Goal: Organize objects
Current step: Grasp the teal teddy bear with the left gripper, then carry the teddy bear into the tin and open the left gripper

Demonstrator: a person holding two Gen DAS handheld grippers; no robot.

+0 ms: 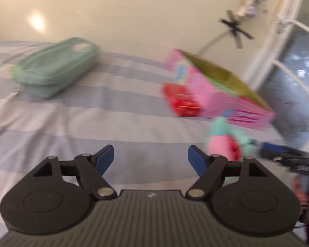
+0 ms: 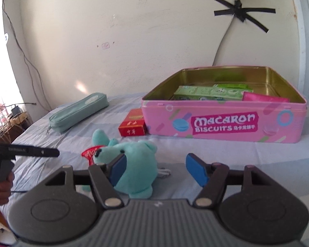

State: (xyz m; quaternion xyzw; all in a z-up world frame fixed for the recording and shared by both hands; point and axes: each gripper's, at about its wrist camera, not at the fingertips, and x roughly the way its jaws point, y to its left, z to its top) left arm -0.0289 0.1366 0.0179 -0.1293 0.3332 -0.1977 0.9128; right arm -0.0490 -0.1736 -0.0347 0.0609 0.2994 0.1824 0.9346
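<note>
A pink Macaron Biscuits tin [image 2: 224, 121] stands open on the striped bed, holding green boxes [image 2: 210, 92] and a pink packet [image 2: 263, 97]. A red box [image 2: 132, 126] lies against its left side. A teal plush toy [image 2: 131, 164] lies in front. My right gripper [image 2: 156, 168] is open, its left pad touching the plush. A mint pencil case [image 2: 78, 113] lies at the back left. In the blurred left wrist view my left gripper [image 1: 151, 160] is open and empty over the bed; the tin [image 1: 220, 94], red box [image 1: 181, 103], plush [image 1: 226, 142] and case [image 1: 55, 68] show ahead.
The bed [image 2: 237, 156] meets a cream wall [image 2: 134, 30] with taped cables behind. The left gripper's body [image 2: 24, 152] shows at the left of the right wrist view. A white bed frame [image 1: 288, 65] and window stand at the right.
</note>
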